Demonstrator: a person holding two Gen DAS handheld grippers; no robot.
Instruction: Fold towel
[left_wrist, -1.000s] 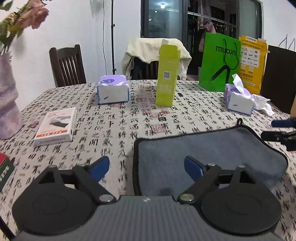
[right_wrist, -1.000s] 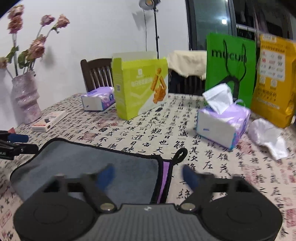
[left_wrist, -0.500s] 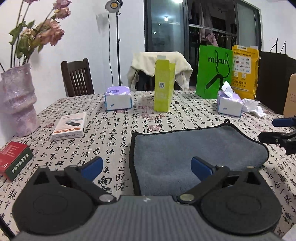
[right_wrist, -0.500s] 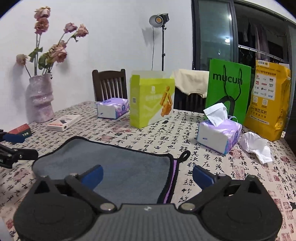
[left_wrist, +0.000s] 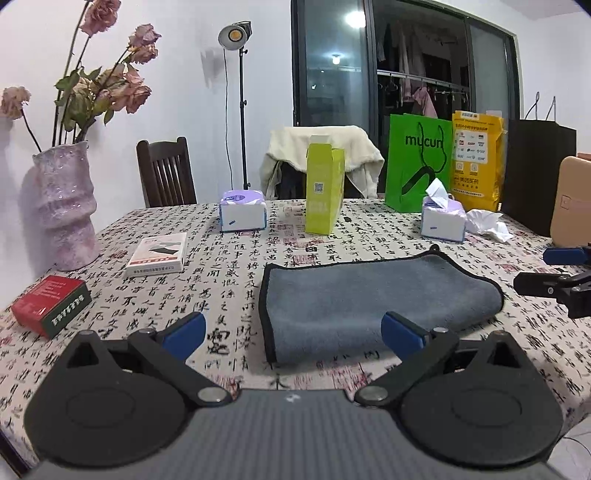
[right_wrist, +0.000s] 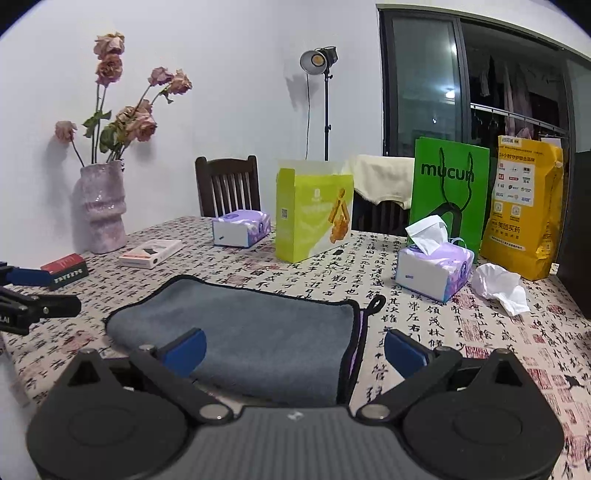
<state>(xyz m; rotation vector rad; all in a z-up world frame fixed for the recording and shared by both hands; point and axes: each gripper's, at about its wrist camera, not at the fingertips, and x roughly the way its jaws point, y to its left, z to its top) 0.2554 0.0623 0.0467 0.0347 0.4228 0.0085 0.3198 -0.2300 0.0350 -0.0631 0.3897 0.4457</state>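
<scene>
A grey towel with a black border lies folded flat on the patterned tablecloth; it also shows in the right wrist view with a black hang loop at its far right corner. My left gripper is open and empty, held above and short of the towel's near left corner. My right gripper is open and empty, above the towel's near right end. The right gripper's tips appear at the right edge of the left wrist view, apart from the towel.
On the table stand a pink vase, a red box, a white box, two tissue packs, a lime carton, green and yellow bags, and a crumpled tissue. Chairs stand behind.
Both grippers have risen and drawn back from the towel, staying open. The towel lies still in its folded shape.
</scene>
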